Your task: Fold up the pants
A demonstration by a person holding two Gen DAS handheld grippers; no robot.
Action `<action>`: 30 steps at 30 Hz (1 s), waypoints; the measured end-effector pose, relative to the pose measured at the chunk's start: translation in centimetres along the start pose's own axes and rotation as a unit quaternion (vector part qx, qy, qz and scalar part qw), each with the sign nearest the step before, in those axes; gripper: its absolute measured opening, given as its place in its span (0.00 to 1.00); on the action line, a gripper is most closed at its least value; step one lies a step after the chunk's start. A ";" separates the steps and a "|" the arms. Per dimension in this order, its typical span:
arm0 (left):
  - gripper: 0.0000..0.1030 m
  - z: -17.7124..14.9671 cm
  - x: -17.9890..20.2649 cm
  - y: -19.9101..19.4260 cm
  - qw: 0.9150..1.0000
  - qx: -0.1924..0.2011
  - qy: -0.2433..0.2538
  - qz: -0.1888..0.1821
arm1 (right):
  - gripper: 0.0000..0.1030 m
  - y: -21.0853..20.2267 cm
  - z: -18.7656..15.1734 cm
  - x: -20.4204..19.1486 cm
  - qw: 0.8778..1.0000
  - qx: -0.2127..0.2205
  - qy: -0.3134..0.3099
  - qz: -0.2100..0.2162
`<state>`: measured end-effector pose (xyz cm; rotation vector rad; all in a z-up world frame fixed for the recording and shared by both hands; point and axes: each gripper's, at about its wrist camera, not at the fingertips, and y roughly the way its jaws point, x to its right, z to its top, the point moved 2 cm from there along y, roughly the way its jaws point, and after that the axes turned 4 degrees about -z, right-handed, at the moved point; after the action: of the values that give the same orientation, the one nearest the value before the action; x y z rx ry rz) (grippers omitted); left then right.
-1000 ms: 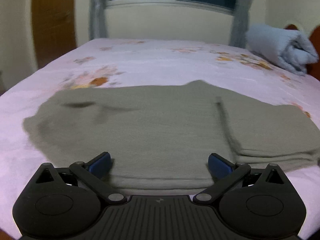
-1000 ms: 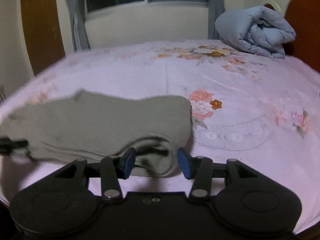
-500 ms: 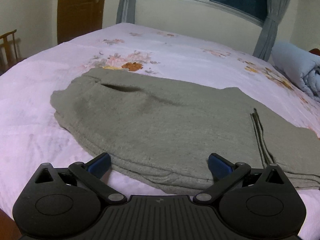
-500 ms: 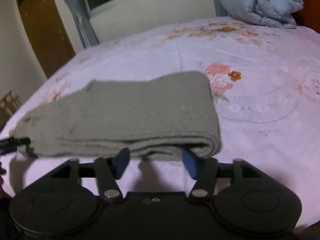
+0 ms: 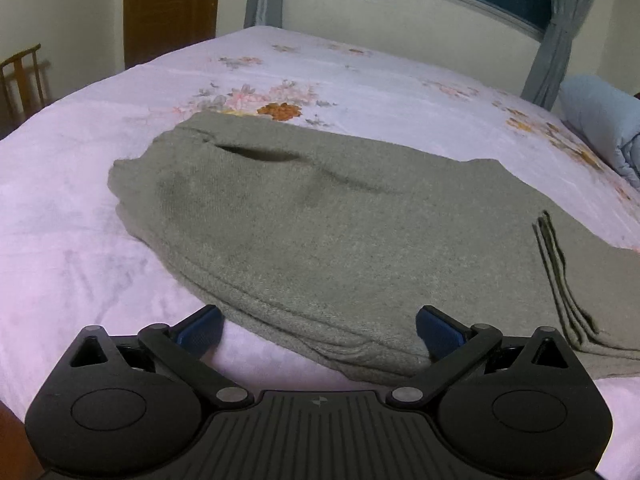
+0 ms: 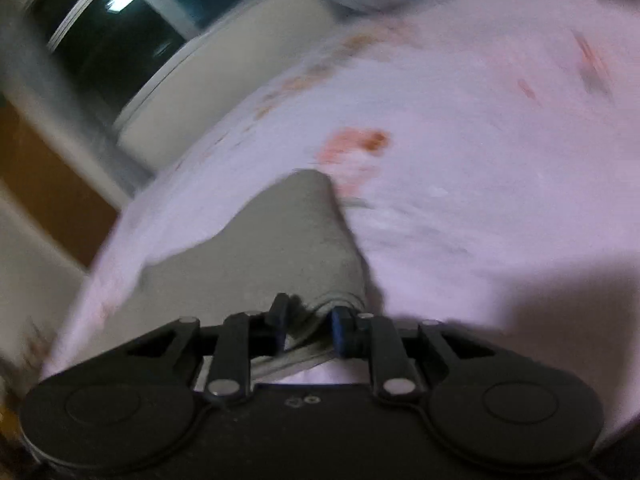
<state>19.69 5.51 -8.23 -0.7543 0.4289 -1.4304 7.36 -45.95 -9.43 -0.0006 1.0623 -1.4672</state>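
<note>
My right gripper [image 6: 307, 326] is pinched on the folded end of the grey-green knit pants [image 5: 340, 236] so I can flip it over. The left gripper [image 5: 318, 330] sits wide open at the near edge. The pants lie on the pink floral bedsheet [image 5: 80, 216]; only the rolled blue duvet [image 5: 600, 120] is nearby, well apart.

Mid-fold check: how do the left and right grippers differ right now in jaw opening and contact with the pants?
The left gripper has its jaws spread wide, one on each side of the near folded edge of the pants, gripping nothing; the right gripper has its jaws narrowed on a fold at the pants' end. The left view is level and sharp; the right view is tilted and motion-blurred. Both sit low at the near edge of the bed.
</note>
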 end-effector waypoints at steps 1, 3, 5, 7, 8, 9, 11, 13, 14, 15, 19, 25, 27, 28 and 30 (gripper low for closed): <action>1.00 0.0 -0.1 0.1 1.000 -0.001 -0.003 -0.001 | 0.15 -0.4 -0.1 -0.9 1.000 0.005 -0.027 -0.003; 1.00 -0.1 -0.1 0.1 1.000 0.000 -0.004 0.000 | 0.27 -0.9 -0.6 -2.4 0.998 0.011 -0.067 -0.010; 1.00 -0.1 0.0 -0.1 1.000 0.005 0.001 0.002 | 0.45 -1.3 -1.3 -3.4 0.996 0.009 -0.089 -0.008; 1.00 -0.1 0.0 -0.3 1.000 0.008 0.001 0.000 | 0.69 -1.5 -2.1 -4.5 0.993 -0.011 -0.119 -0.003; 1.00 -0.1 -0.1 -0.4 1.000 0.008 -0.002 -0.003 | 0.67 -1.5 -2.5 -5.0 0.991 -0.027 -0.131 0.007; 1.00 -0.1 -0.2 -0.6 1.000 0.011 -0.005 -0.006 | 0.60 -1.8 -2.9 -5.8 0.988 -0.038 -0.148 0.023; 1.00 -0.3 -0.3 -0.7 1.000 0.015 -0.008 -0.006 | 0.59 -3.1 -3.1 -7.9 0.981 -0.019 -0.188 0.044; 1.00 -0.2 -0.1 -0.7 1.000 0.017 -0.009 -0.005 | 0.62 -3.1 -2.9 -10.6 0.970 -0.005 -0.238 0.051; 1.00 -0.2 0.0 -0.8 1.000 0.019 -0.008 -0.004 | 0.64 -2.3 -3.1 -12.0 0.964 -0.009 -0.263 0.046; 1.00 -0.1 0.1 -1.0 1.000 0.024 -0.009 -0.004 | 0.65 -1.0 -3.4 -13.6 0.958 -0.023 -0.282 0.050; 1.00 0.2 -0.6 -2.7 0.999 0.047 -0.004 0.002 | 0.65 2.4 -7.2 -19.6 0.923 -0.048 -0.374 0.076; 1.00 0.4 -5.0 -2.9 0.999 0.030 -0.035 0.025 | 0.64 7.0 -11.5 -23.1 0.910 -0.099 -0.401 0.048; 1.00 0.2 -6.0 -2.7 0.998 0.027 -0.040 0.032 | 0.70 7.3 -12.5 -23.7 0.899 -0.107 -0.422 0.051; 1.00 0.1 -6.2 -2.7 0.998 0.027 -0.041 0.032 | 0.68 6.8 -12.1 -23.8 0.902 -0.099 -0.416 0.060; 1.00 -0.2 -6.6 -2.4 0.998 0.026 -0.039 0.037 | 0.59 5.4 -10.8 -24.2 0.913 -0.072 -0.391 0.093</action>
<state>17.06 11.99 -7.81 -0.7426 0.3559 -1.3339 11.26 -19.51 -5.04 -0.5380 0.4829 -1.0528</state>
